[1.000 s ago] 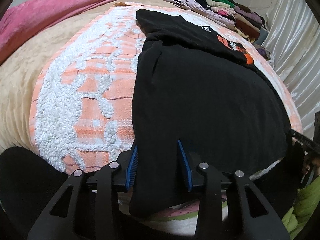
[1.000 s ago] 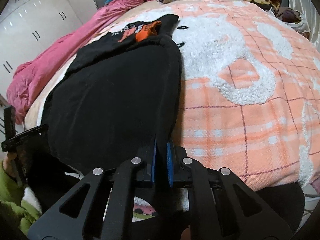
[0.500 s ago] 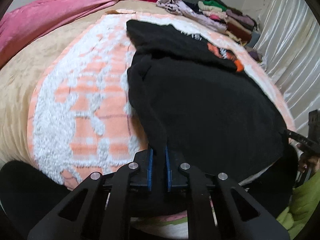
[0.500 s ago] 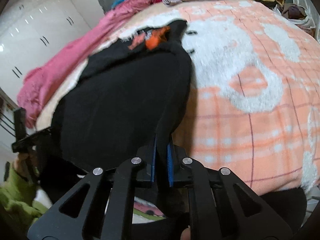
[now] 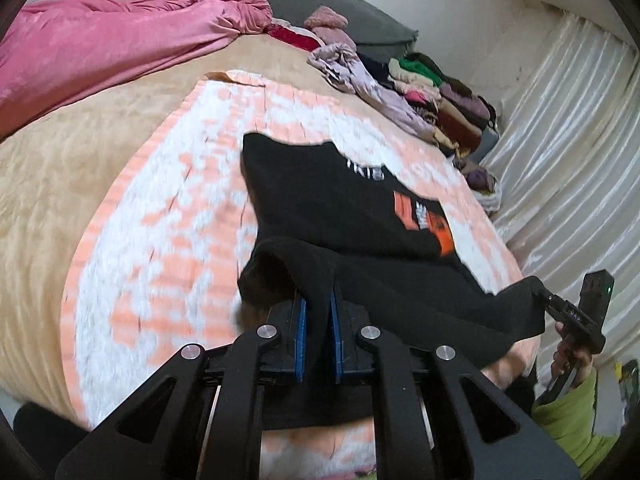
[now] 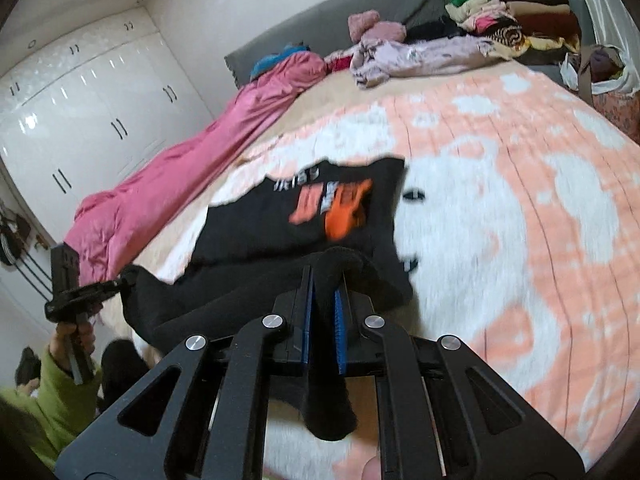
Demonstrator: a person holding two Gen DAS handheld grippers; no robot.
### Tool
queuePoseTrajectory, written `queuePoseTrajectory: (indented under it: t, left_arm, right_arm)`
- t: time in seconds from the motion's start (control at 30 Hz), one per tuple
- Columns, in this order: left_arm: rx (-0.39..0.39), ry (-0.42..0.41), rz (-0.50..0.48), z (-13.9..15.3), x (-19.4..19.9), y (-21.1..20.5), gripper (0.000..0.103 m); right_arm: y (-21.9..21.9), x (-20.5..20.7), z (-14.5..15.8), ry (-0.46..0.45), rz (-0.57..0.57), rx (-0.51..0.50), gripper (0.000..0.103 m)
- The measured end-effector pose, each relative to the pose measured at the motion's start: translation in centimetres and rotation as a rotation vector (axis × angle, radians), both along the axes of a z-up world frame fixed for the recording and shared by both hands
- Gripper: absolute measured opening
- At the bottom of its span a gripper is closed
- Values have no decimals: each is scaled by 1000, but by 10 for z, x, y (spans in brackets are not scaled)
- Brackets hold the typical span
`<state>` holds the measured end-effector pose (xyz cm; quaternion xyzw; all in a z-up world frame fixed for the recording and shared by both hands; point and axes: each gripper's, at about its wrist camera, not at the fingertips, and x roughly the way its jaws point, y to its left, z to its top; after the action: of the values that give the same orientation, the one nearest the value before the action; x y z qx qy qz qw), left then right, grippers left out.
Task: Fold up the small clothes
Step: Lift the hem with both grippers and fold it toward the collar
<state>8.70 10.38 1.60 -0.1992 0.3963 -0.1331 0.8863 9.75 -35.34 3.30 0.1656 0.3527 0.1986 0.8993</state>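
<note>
1. Left wrist view: my left gripper [image 5: 318, 320] is clamped on a fold of the black knit garment with an orange and white chest print [image 5: 352, 216]; the cloth runs up between the blue pads [image 5: 301, 340].
2. That near edge hangs in the air off the orange-and-white checked fleecy blanket [image 5: 160, 220], while the printed far part lies flat on it.
3. At the right edge my right gripper [image 5: 538, 294] pinches the other near corner of the garment, with my hand [image 5: 572, 356] and lime-green sleeve [image 5: 568, 420] below it.
4. A crumpled pink satin quilt [image 5: 100, 48] lies along the far left of the bed, and a stack of folded clothes [image 5: 440, 100] sits at the far right by the pale curtain [image 5: 560, 152].
5. Right wrist view: my right gripper [image 6: 323, 312] is closed on a bunched fold of the same garment [image 6: 300, 232], and a tail of black cloth droops below the pads.
6. At the left my left gripper [image 6: 120, 282] holds the opposite corner, so the near edge is strung between the two tools above the blanket [image 6: 520, 240].
7. The print faces up, far from me; the quilt [image 6: 200, 180] lies to the left before white glossy wardrobe doors [image 6: 80, 120].
</note>
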Motion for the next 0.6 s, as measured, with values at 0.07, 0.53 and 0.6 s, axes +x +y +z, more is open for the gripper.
queuePoseTrajectory:
  t: [0.07,0.53,0.6]
  left_arm:
    - [-13,-8,13,2,11,1,9]
    - [-95,28,117,-11,111,21,9]
    - [-99,38,127,-15,125,22,9]
  right_arm:
    - [-2,11,5,-15,-12,5,4]
    - [3,116,-10,17,-90,1,4]
    - [3,129,-16,32,-99,-4,4]
